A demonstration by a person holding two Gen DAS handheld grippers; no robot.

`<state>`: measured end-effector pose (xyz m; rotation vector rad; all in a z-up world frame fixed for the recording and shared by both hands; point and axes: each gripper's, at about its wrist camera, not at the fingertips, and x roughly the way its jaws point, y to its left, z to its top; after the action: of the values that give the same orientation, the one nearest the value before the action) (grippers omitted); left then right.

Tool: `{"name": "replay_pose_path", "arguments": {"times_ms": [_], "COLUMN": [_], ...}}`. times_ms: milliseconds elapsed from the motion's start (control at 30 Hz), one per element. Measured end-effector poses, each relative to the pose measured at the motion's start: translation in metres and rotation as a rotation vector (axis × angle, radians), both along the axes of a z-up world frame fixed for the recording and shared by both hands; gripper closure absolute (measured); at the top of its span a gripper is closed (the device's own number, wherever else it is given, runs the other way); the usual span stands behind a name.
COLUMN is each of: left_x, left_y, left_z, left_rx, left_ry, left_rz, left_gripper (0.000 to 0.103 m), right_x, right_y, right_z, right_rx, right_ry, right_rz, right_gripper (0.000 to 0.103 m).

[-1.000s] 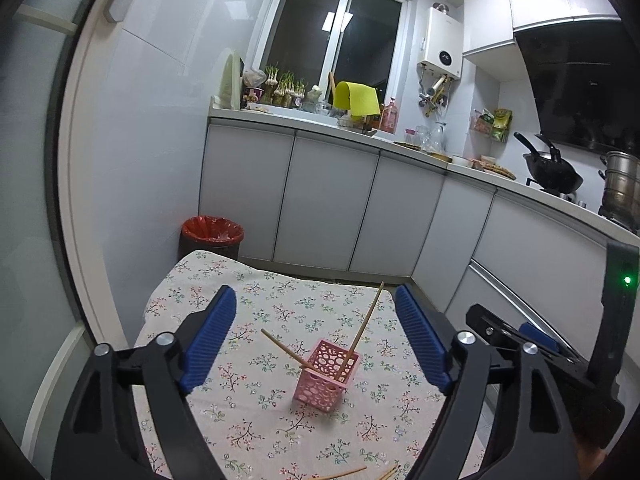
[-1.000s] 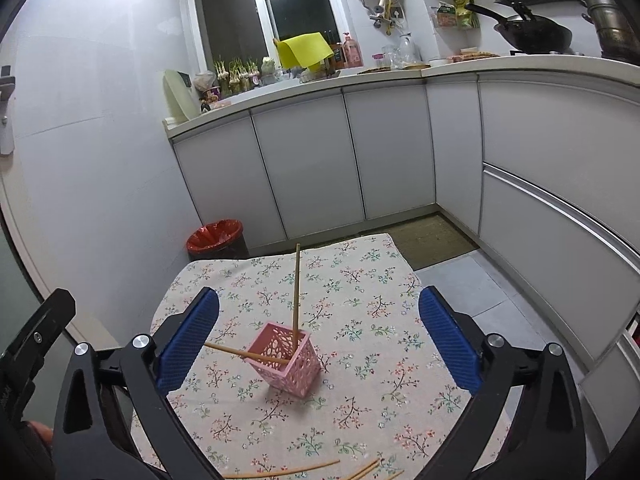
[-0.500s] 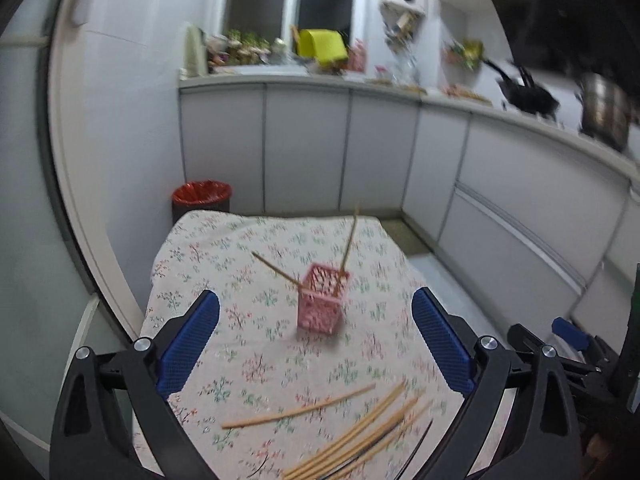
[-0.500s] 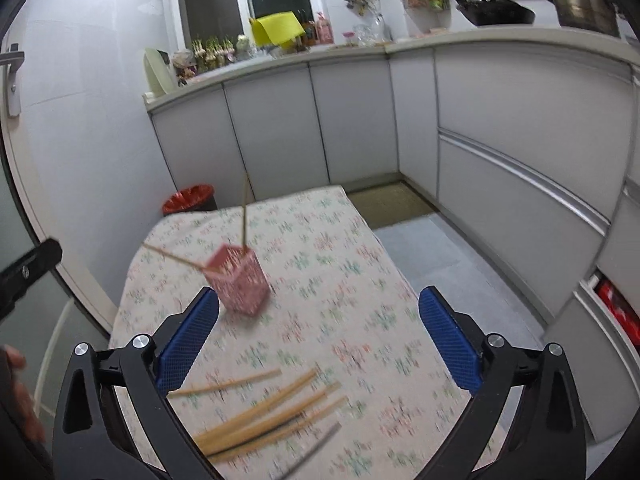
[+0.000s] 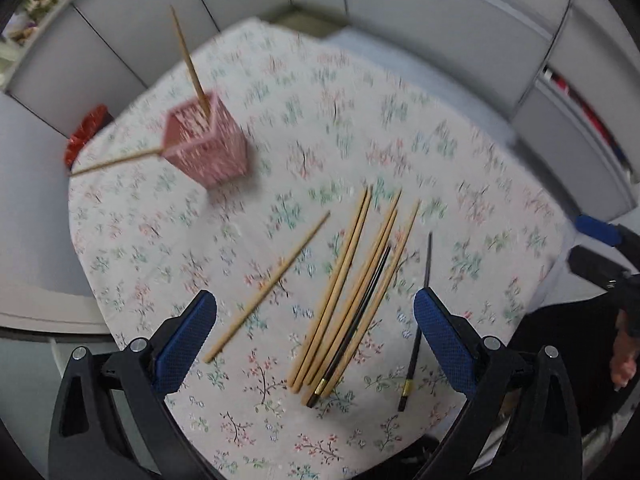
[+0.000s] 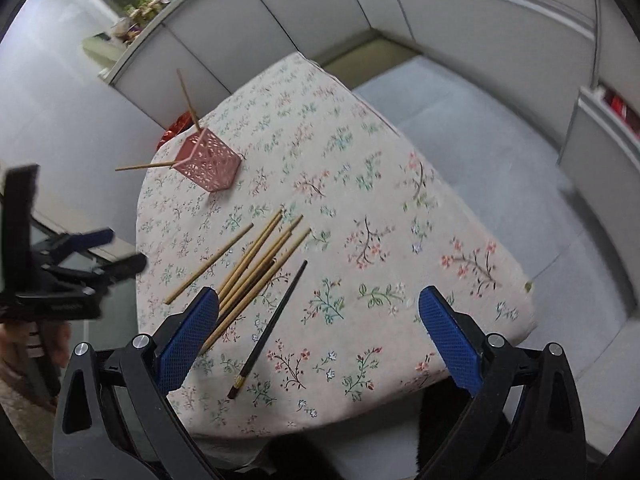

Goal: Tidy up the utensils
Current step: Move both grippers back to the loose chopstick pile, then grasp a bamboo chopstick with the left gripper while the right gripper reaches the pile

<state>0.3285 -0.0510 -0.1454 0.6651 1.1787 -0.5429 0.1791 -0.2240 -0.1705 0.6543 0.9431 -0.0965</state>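
Two wooden chopsticks sit in my pink holder, one upright, one leaning out its left side; the holder stands at the far left of the table. No readable writing anywhere. Floral cloth covers the table, grey cabinets and grey floor around it. Loose wooden chopsticks lie bundled near me, one more apart to their left, black chopsticks alongside. My left claw and right claw both gape wide, holding nothing, above the near edge.
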Motion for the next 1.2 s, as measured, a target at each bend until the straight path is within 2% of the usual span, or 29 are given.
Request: {"name": "replay_pose_path", "arguments": {"times_ms": [100, 167, 200, 233, 333, 367, 467, 567, 633, 700, 800, 1033, 1100, 1200], "left_x": [0.017, 0.032, 0.042, 0.048, 0.064, 0.068, 0.077, 0.087, 0.091, 0.093, 0.097, 0.111, 0.117, 0.121], "left_y": [-0.008, -0.011, -0.013, -0.016, -0.020, -0.022, -0.028, -0.030, -0.032, -0.032, -0.030, -0.018, -0.012, 0.001], "left_z": [-0.023, -0.037, -0.047, -0.052, -0.068, -0.077, -0.092, -0.101, -0.106, -0.112, -0.121, -0.121, -0.120, -0.118], "left_rx": [0.033, 0.043, 0.072, 0.088, 0.090, 0.101, 0.139, 0.124, 0.128, 0.141, 0.147, 0.071, 0.040, -0.007], "left_ry": [0.050, 0.109, 0.119, 0.119, 0.164, 0.187, 0.179, 0.207, 0.216, 0.229, 0.256, 0.328, 0.339, 0.316], "left_rz": [0.027, 0.043, 0.049, 0.050, 0.057, 0.042, 0.016, 0.012, -0.003, -0.021, -0.035, -0.034, -0.024, -0.014], "left_gripper": [0.007, 0.008, 0.010, 0.012, 0.028, 0.038, 0.051, 0.067, 0.069, 0.076, 0.077, 0.083, 0.088, 0.095], "right_x": [0.008, 0.013, 0.015, 0.017, 0.021, 0.023, 0.028, 0.034, 0.038, 0.041, 0.046, 0.062, 0.067, 0.079], "right_y": [-0.003, -0.004, -0.004, -0.003, -0.002, -0.003, -0.011, -0.016, -0.016, -0.016, -0.016, -0.012, -0.011, -0.009], "right_z": [-0.016, -0.024, -0.025, -0.027, -0.028, -0.030, -0.035, -0.041, -0.044, -0.046, -0.049, -0.055, -0.057, -0.058], "right_rx": [0.064, 0.165, 0.185, 0.180, 0.148, 0.139, 0.147, 0.152, 0.137, 0.131, 0.118, 0.075, 0.065, 0.051], "right_ry": [0.031, 0.043, 0.047, 0.052, 0.068, 0.075, 0.095, 0.115, 0.125, 0.135, 0.148, 0.168, 0.180, 0.194], "right_rz": [0.011, 0.021, 0.020, 0.022, 0.036, 0.033, 0.003, -0.014, -0.016, -0.018, -0.021, -0.024, -0.020, -0.016], "right_gripper": [0.007, 0.007, 0.007, 0.007, 0.007, 0.007, 0.007, 0.007, 0.007, 0.007, 0.007, 0.007, 0.007, 0.007]}}
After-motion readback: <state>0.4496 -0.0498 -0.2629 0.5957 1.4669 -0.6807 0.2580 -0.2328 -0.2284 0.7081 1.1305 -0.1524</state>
